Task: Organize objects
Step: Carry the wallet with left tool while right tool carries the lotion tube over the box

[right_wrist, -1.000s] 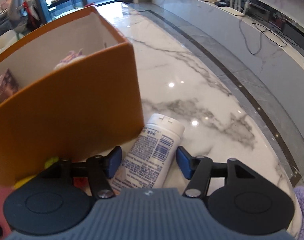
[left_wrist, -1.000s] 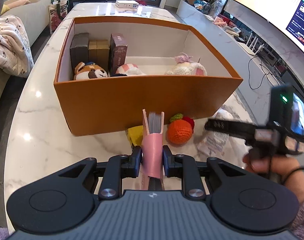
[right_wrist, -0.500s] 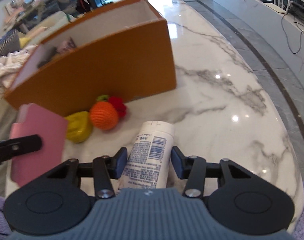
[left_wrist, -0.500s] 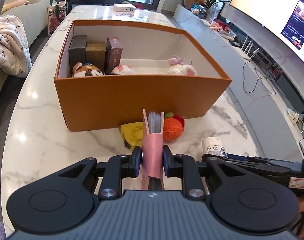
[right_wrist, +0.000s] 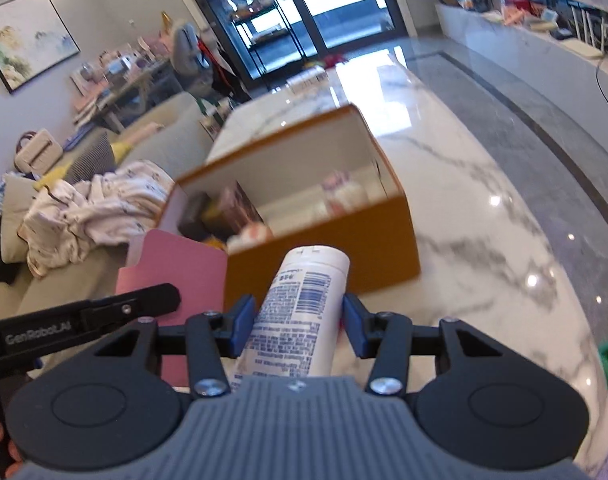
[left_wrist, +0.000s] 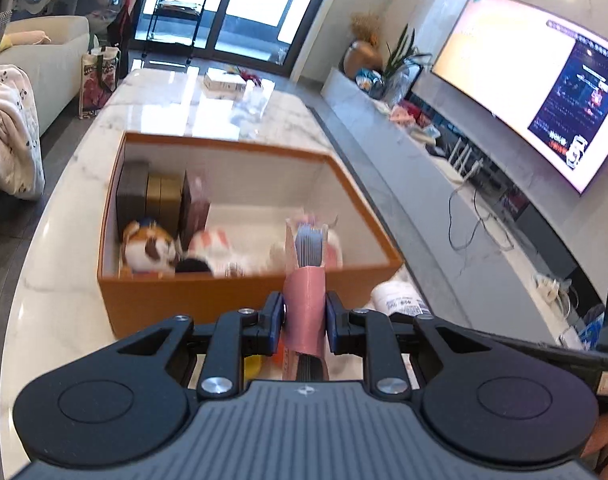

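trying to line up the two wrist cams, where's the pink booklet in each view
Left wrist: the pink booklet stands edge-on at lower centre, clamped in the left gripper, in front of the box's near wall.
Right wrist: the same booklet shows its flat pink cover at lower left, pinched by the left gripper's black finger, beside the white bottle.
Shared landmark: the orange box.

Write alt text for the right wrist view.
The right gripper holds a white labelled bottle above a marble table, facing an open orange box. At left, the left gripper holds a pink card holder.
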Demonstrator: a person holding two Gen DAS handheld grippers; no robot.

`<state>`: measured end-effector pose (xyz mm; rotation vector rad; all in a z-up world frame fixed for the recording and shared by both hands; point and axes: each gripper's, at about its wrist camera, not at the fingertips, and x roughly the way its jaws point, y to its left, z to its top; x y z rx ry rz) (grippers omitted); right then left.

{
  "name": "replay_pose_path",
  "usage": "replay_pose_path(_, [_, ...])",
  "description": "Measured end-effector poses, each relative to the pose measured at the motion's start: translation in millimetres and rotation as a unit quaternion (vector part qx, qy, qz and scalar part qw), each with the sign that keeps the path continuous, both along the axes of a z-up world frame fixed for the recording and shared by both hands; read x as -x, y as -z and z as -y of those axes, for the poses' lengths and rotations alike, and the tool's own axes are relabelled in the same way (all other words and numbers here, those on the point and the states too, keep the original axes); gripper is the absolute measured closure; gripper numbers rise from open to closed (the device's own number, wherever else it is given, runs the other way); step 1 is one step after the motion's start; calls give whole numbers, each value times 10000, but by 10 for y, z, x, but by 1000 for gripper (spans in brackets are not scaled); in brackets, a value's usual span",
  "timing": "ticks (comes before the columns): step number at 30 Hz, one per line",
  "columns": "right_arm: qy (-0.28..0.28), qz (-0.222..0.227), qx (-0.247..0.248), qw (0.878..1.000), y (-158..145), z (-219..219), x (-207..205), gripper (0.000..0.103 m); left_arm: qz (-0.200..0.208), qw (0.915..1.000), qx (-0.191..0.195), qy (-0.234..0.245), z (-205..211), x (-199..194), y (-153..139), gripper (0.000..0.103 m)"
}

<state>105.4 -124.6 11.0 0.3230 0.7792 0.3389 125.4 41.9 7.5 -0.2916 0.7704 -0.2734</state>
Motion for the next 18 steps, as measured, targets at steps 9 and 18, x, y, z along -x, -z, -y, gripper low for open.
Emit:
replay_pose_path(9, [-159,133,36,9998,-235,-68,-510,77,146,9995,215,-202,-64,-567,-145,79])
replay_pose_path(18, [-635,42,413,9971,-173,-388,-1290,77,-10,9988,156,-466,-150,-1181,63,79])
